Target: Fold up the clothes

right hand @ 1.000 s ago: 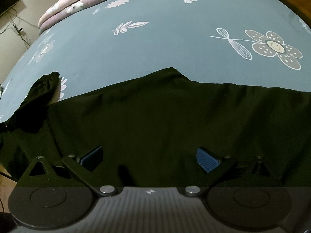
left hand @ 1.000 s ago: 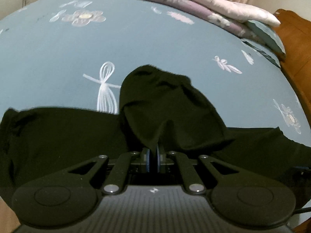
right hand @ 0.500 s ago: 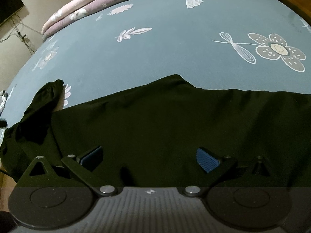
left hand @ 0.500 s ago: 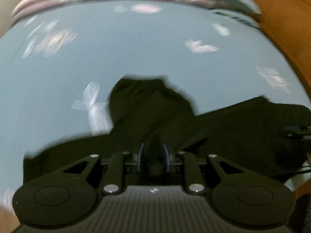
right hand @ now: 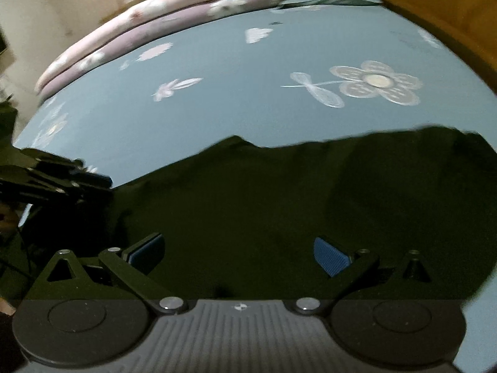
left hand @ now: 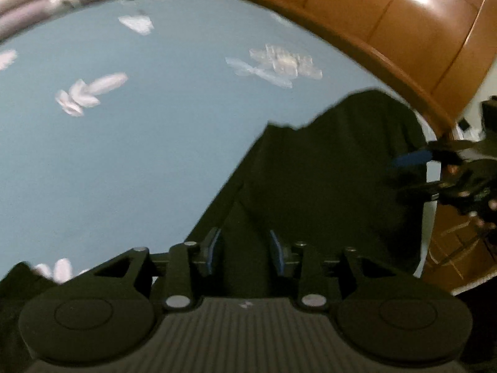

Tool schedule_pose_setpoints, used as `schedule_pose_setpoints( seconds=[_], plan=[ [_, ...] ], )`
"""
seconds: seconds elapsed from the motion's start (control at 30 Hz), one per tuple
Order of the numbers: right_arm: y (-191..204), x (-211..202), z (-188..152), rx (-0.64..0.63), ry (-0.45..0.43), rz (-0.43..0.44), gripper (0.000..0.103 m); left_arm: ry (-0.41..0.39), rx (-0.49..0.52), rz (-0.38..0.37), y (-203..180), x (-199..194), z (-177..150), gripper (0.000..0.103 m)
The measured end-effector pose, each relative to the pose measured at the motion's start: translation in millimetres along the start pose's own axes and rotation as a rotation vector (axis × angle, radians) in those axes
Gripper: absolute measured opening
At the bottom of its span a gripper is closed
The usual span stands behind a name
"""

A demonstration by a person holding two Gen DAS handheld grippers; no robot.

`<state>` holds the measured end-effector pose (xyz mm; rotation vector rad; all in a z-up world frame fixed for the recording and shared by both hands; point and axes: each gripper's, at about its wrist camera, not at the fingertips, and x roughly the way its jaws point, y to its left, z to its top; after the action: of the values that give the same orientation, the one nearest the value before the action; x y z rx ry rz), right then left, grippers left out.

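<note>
A black garment (right hand: 279, 192) lies spread on the blue flowered bed sheet (right hand: 217, 99). In the left wrist view the same garment (left hand: 326, 171) runs from my fingers toward the right. My left gripper (left hand: 245, 250) is open with a narrow gap, low over the cloth, and holds nothing that I can see. My right gripper (right hand: 239, 253) is wide open above the garment's near edge, with nothing between its blue pads (right hand: 329, 256). Each gripper shows in the other's view: the right gripper (left hand: 413, 157) at the right edge, the left gripper (right hand: 62, 177) at the left edge.
Folded pink and purple quilts (right hand: 139, 31) lie along the far edge of the bed. A brown wooden bed frame (left hand: 388, 31) curves along the right side. A hand (left hand: 478, 205) holds the right gripper's handle.
My left gripper has opened and let go of the garment fold, then swung right, toward the right gripper. The raised black fold has dropped. The right gripper stayed open and tilted a little.
</note>
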<state>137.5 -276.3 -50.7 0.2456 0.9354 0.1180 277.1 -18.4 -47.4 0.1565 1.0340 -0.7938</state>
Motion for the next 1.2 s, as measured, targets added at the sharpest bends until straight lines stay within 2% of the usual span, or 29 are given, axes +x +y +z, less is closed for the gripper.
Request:
schedule_pose_setpoints(
  seconds=[0.13, 0.33, 0.4, 0.47, 0.73, 0.83, 0.9, 0.97, 1.17, 1.2],
  plan=[
    [-0.6, -12.5, -17.7, 0.072, -0.016, -0.066, 0.103, 0.044, 0.017, -0.040, 11.8, 17.2, -1.2, 0.032],
    [9.4, -18.7, -33.7, 0.149, -0.027, -0.131, 0.103, 0.097, 0.072, -0.111, 18.1, 21.6, 3.5, 0.028],
    [16.0, -19.5, -34.5, 0.153, -0.033, -0.143, 0.103, 0.105, 0.086, -0.134, 19.3, 20.0, 4.0, 0.015],
    [23.2, -20.6, -33.8, 0.148, -0.042, -0.153, 0.103, 0.079, 0.105, -0.141, 18.4, 15.0, 4.0, 0.001],
    [37.1, -23.4, -27.4, 0.143, -0.067, -0.168, 0.103, -0.076, 0.142, -0.120, 11.3, -27.9, 12.1, 0.000],
    [40.8, -18.3, -27.9, 0.137, -0.055, -0.164, 0.103, -0.032, 0.096, -0.135, 22.2, -13.6, 9.3, 0.001],
    [42.1, -14.2, -29.0, 0.135, -0.042, -0.163, 0.103, 0.025, 0.043, -0.111, 33.1, 4.5, 2.0, 0.005],
    [43.8, -13.6, -30.0, 0.133, -0.036, -0.164, 0.103, 0.050, 0.010, -0.094, 38.1, 13.5, -3.1, 0.006],
    [44.7, -11.9, -33.8, 0.117, -0.042, -0.133, 0.103, -0.064, 0.035, -0.086, 28.8, -18.4, -0.3, 0.016],
    [44.8, -11.6, -34.4, 0.114, -0.043, -0.128, 0.099, -0.080, 0.049, -0.092, 26.0, -22.8, 1.0, 0.017]
  ],
)
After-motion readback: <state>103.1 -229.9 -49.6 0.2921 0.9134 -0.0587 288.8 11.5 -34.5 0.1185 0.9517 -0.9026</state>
